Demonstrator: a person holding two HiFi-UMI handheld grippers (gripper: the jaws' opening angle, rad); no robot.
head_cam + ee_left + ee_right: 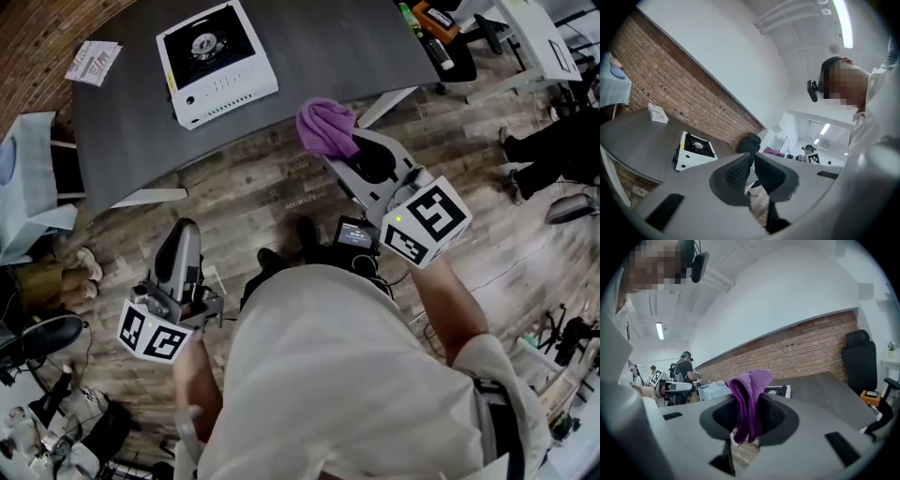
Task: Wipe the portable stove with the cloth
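I am standing on a wood-plank floor point(262, 187), facing a dark grey worktop point(319, 37) with a smooth matt surface and a curved near edge. The portable stove point(216, 64) is sitting on that worktop, towards its left. It is a flat square box with a white body, a black top panel and a round metal burner in the middle. It is lying well apart from both my grippers, which are hanging over the floor, short of the worktop's edge.

My right gripper point(349, 142) is reaching forward, its fingers clamping the cloth point(326, 127), a soft purple bundle with a fuzzy, towel-like nap that is drooping between the pads. My left gripper point(184, 234) is hanging lower, at my side, its ribbed dark fingers point(733, 172) pressing together with nothing between them.

I am judging this to be the approach: the cloth is in hand and the wiping is not yet begun. The next move is calling for me to carry the cloth across to the stove and press it flat on the top panel, keeping it from snagging on the raised burner.
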